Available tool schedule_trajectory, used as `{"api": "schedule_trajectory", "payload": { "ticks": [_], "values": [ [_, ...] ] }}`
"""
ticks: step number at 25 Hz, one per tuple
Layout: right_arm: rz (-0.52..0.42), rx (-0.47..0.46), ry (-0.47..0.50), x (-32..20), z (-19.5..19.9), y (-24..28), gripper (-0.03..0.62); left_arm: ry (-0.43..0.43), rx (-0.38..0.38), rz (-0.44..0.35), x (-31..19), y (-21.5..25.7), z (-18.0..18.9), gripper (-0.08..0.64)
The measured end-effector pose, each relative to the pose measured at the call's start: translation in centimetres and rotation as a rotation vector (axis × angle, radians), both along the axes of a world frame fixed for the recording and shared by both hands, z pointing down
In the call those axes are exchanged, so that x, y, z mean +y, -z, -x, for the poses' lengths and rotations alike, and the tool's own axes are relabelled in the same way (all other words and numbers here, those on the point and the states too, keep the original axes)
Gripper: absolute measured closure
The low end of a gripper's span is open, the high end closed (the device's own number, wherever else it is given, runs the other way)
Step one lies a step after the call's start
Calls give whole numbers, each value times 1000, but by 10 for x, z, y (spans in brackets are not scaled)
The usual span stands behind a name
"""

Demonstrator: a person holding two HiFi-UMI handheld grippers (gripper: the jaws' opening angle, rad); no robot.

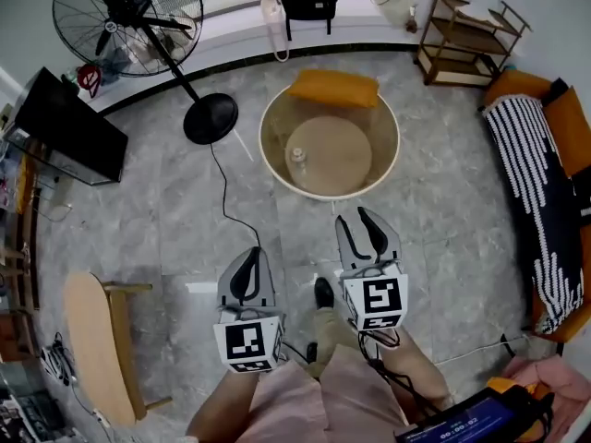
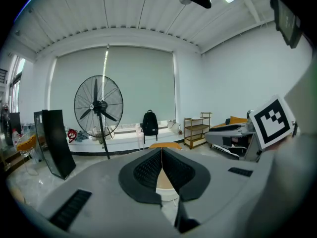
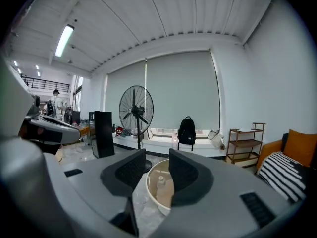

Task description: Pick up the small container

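Orange cushion [image 1: 334, 88], black-and-white striped blanket [image 1: 536, 201], grey floor [image 1: 185, 210]

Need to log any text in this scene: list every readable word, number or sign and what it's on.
"00:00:0..." on the blue screen, lower right of the head view; last digits blurred.
The cubes on the left gripper and right gripper: square patterns only, no letters.
The small container: no label legible.

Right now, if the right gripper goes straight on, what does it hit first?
Probably the round table, near the small container framed between the right gripper's open jaws. Nothing shows in between, but depth is unclear.
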State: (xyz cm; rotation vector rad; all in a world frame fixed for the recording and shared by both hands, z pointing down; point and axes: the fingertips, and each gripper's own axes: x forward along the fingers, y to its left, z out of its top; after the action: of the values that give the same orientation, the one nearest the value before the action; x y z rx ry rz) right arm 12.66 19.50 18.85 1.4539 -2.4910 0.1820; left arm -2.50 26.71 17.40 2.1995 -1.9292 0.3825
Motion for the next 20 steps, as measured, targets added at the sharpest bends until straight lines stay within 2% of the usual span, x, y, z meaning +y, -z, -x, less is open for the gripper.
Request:
{"api": "schedule_trajectory", "payload": {
  "ticks": [4,8,13,20],
  "values": [
    [-6,-14,16,-46,1,8,446,-23,-17,-15,-49,12,-12,548],
    [-29,-20,26,-76,1,22,446,-22,-28,-36,-77,24,-15,548],
    [-60,-13,27,-111,4,30,446,-1,-33,-64,-111,32,-1,548],
    [-59,8,13,-152,17,19,446,18,-17,-69,-150,23,25,548]
  ]
}}
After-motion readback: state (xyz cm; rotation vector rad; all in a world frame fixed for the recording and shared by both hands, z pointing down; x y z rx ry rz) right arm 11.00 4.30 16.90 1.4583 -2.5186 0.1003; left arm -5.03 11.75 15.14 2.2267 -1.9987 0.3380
